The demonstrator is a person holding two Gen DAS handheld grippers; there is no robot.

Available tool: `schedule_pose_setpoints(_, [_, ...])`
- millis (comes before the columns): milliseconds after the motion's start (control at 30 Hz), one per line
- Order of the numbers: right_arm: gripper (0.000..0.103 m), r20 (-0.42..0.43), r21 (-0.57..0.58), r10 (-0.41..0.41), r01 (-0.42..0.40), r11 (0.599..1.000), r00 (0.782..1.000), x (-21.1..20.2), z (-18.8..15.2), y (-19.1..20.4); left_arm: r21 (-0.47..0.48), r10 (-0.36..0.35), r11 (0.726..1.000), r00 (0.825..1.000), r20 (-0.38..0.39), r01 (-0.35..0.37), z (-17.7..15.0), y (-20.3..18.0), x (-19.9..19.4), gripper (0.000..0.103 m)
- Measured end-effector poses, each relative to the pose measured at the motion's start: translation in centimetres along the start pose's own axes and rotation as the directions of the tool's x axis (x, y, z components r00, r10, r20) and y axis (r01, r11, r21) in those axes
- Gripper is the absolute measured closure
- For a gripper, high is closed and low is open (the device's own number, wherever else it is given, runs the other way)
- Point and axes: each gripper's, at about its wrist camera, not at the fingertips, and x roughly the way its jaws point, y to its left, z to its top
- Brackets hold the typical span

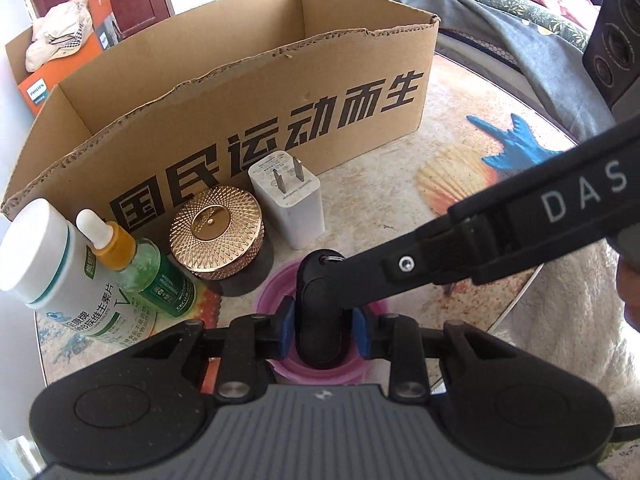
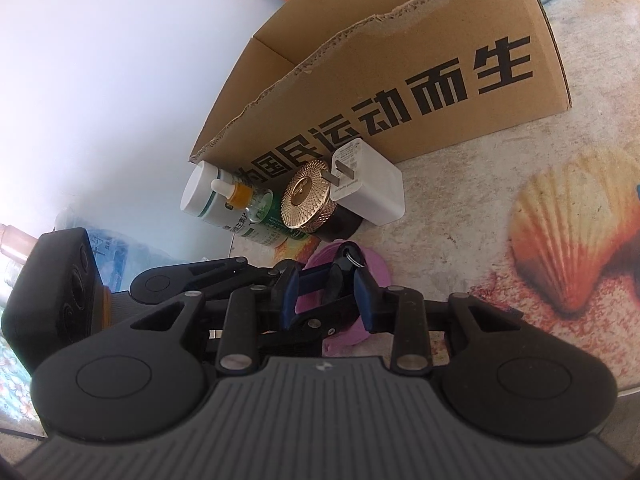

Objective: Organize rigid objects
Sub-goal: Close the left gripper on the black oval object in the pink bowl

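Note:
My left gripper (image 1: 320, 330) is shut on a black key fob (image 1: 318, 312) that stands upright over a pink round lid (image 1: 276, 292). My right gripper (image 2: 330, 294) comes in from the right, and its jaws stand around the fob's upper end (image 2: 345, 258) and the left gripper's fingers; I cannot tell if it grips. Behind stand a white charger (image 1: 286, 200), a gold-lidded jar (image 1: 216, 228), a dropper bottle (image 1: 136, 268) and a white vitamin bottle (image 1: 48, 256). An open cardboard box (image 1: 256, 92) stands behind them.
The table has a seashell-print cover (image 1: 452, 176). An orange Philips box (image 1: 38, 92) and a cloth sit behind the cardboard box at far left. Grey and pink bedding (image 1: 480, 4) lies beyond the table at back right.

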Motion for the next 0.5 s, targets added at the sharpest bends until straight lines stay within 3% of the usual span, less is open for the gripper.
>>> schedule_pose_setpoints(233, [0.073, -0.053, 0.008, 0.022, -0.022, 1.0, 0.998, 0.9, 1.3, -0.9, -0.092, 0.037, 0.995, 0.998, 0.047, -0.033, -0.6, -0.6, -0.3, 0.073])
schedule_pose_setpoints(500, [0.074, -0.09, -0.05, -0.019, 0.015, 0.999, 0.996, 1.6, 3.5, -0.5, -0.176, 0.072, 0.983, 0.992, 0.105, -0.052, -1.1, -0.8, -0.3, 0.073])
